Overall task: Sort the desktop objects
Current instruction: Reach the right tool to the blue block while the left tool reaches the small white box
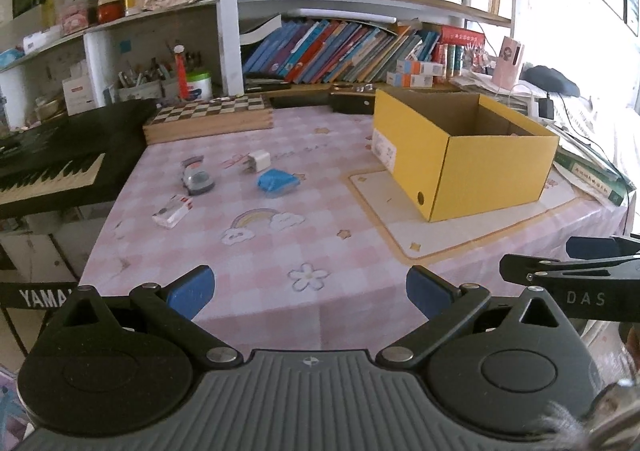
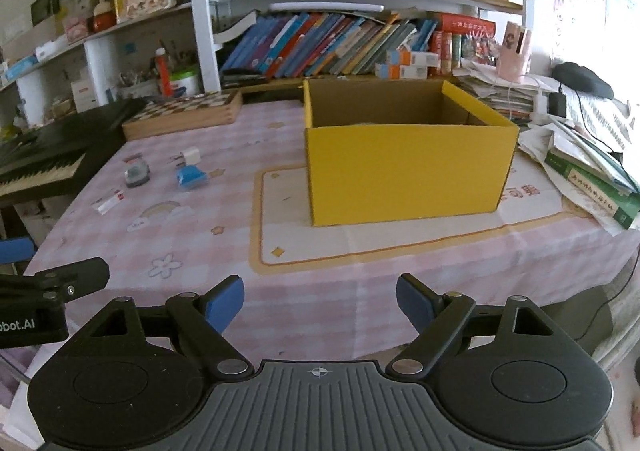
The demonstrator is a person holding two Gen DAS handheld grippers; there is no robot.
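Several small objects lie on the pink checked tablecloth at the left: a blue packet (image 1: 277,182) (image 2: 191,177), a white charger plug (image 1: 257,161) (image 2: 189,157), a grey round item (image 1: 197,179) (image 2: 137,173) and a small white-and-red box (image 1: 173,211) (image 2: 109,203). An open yellow cardboard box (image 1: 464,155) (image 2: 404,167) stands on a cream mat at the right. My left gripper (image 1: 310,291) is open and empty above the table's near edge. My right gripper (image 2: 320,301) is open and empty, also at the near edge, in front of the box.
A wooden chessboard case (image 1: 208,117) lies at the back left. A black keyboard (image 1: 48,159) sits left of the table. Stacked papers and a green book (image 2: 592,179) lie right of the box. Bookshelves (image 1: 340,51) rise behind.
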